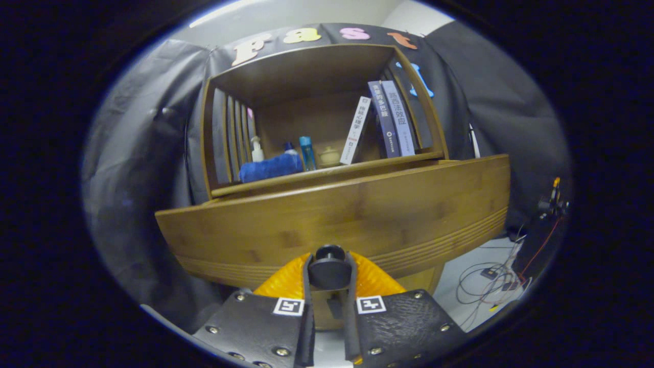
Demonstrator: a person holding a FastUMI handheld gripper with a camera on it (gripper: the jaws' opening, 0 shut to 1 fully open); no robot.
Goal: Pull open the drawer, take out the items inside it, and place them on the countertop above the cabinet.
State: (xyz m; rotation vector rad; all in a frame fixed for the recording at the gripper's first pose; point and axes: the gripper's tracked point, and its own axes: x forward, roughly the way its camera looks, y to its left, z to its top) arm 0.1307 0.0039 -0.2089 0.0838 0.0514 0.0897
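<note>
Drawer (337, 225) front facing you, long axis running side to side and tilted, your gripper (329, 273) nearly closed, both fingers pressing its round knob (329, 271).

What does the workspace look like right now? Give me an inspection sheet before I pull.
Surface: wooden countertop above the cabinet, bare part facing the claw.
Job's things: round dark drawer knob sits between the fingers; drawer contents hidden.
Clutter: shelf unit on the countertop holds a blue towel, white pump bottle, blue bottle, small jar and upright books.
Grippers: claw closed on the knob, both fingers pressing its sides.
Cables: loose wires on the floor beside the cabinet.
Surroundings: dark cloth booth wall.
</note>
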